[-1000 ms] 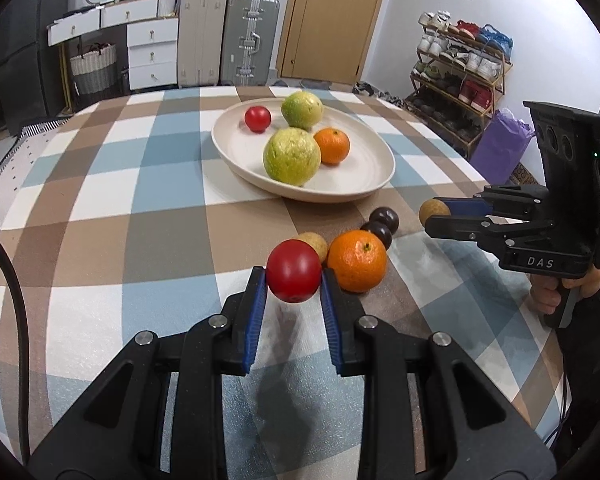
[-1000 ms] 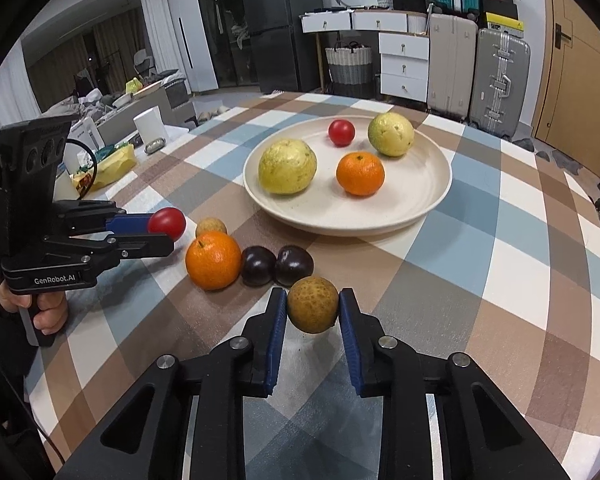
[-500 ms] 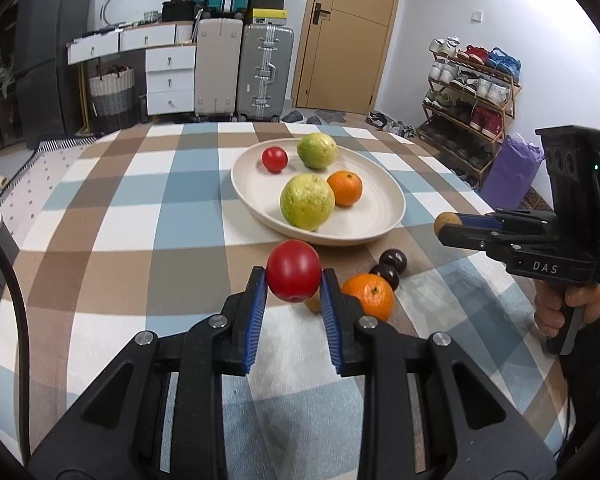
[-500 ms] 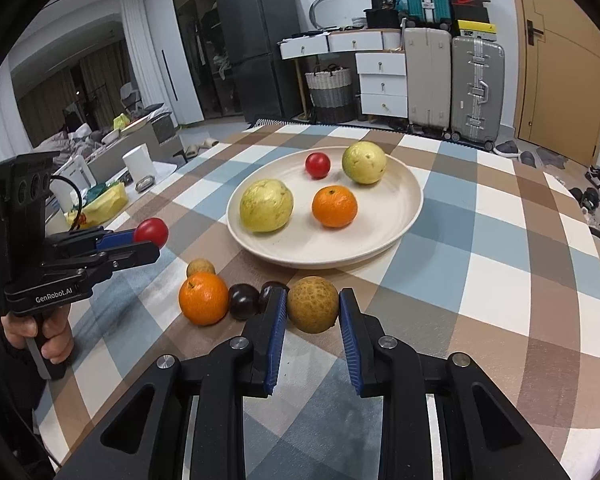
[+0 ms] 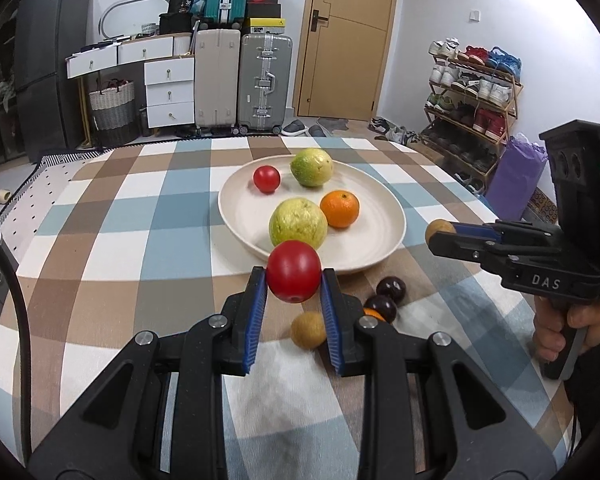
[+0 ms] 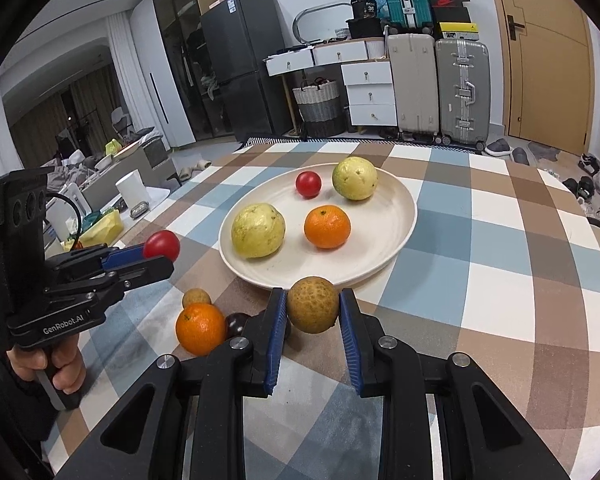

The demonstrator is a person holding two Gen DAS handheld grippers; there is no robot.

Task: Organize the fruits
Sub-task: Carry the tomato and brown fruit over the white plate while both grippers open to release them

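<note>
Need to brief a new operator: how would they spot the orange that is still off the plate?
Start at the big cream plate on the checked tablecloth. Just short of its near-left rim, a small cluster of fruit lies on the cloth. The loose orange is the largest there and the only bright orange one, beside two dark plums and a small tan fruit.

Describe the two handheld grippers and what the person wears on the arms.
Both grippers are matte black pistol-grip tools with two long fingers lined with ribbed blue pads and silver pivot bolts. The left gripper reads "GenRobot.AI" in white and trails a black cable. The right gripper reads "DAS" and carries a boxy top block with round ports and a green light. Dark sleeves cover both wrists.
</note>
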